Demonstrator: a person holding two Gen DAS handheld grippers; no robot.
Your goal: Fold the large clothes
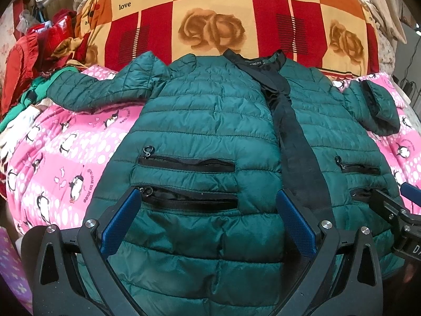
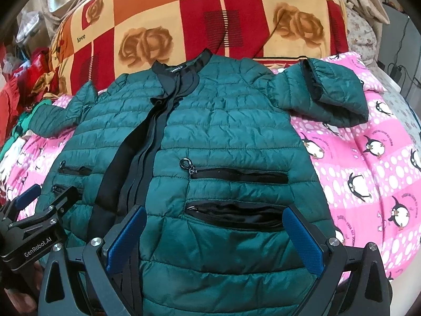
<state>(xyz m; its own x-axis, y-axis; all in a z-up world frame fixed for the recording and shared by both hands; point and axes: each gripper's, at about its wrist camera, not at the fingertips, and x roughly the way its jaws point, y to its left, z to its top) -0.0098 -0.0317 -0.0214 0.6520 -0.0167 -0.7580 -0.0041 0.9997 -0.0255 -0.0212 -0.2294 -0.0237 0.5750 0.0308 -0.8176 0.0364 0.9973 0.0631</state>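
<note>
A dark green quilted jacket lies front up on a pink penguin-print bedcover, collar far, black zip band down its middle, both sleeves spread sideways. My left gripper stands open over the jacket's left half near the lower pocket zips, nothing between its blue pads. My right gripper stands open over the right half, above its lower pocket. Each gripper also shows at the other view's edge: the right gripper and the left gripper.
A red, orange and cream rose-print quilt is piled behind the jacket. Red and green clothes heap at the far left. Cables and a charger lie off the bed at the right.
</note>
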